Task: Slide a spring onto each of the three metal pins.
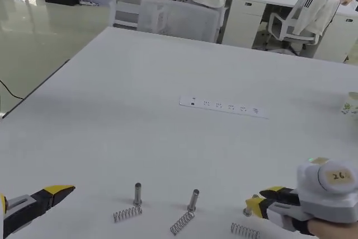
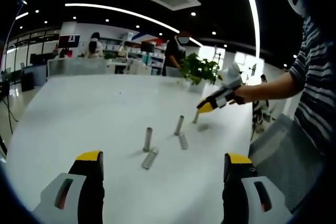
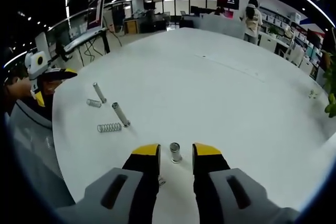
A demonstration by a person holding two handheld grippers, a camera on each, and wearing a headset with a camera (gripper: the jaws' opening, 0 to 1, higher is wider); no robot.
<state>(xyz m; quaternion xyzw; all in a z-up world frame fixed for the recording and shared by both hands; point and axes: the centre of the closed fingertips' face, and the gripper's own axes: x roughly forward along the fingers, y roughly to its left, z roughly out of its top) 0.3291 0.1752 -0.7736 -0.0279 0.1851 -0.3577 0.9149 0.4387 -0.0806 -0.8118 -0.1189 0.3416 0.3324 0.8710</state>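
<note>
At six o'clock in the right gripper view, the right gripper (image 3: 176,157) has its fingers (image 3: 146,154) set narrow either side of the nearest pin (image 3: 175,151), gaps showing, nothing pinched. Close squarely and low, I judge, keeping it upright; its spring (image 1: 245,230) lies just beside. The left gripper (image 2: 164,158) gapes wide. The desk (image 3: 220,93) has its edge close at nine o'clock; open room lies toward twelve.

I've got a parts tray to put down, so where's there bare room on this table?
Bare: the wide table stretch beyond the power strip, and the band between that strip and the pins. Crowded: the near edge, with three pins, three springs and the right hand-held gripper straddling the right pin.
</note>
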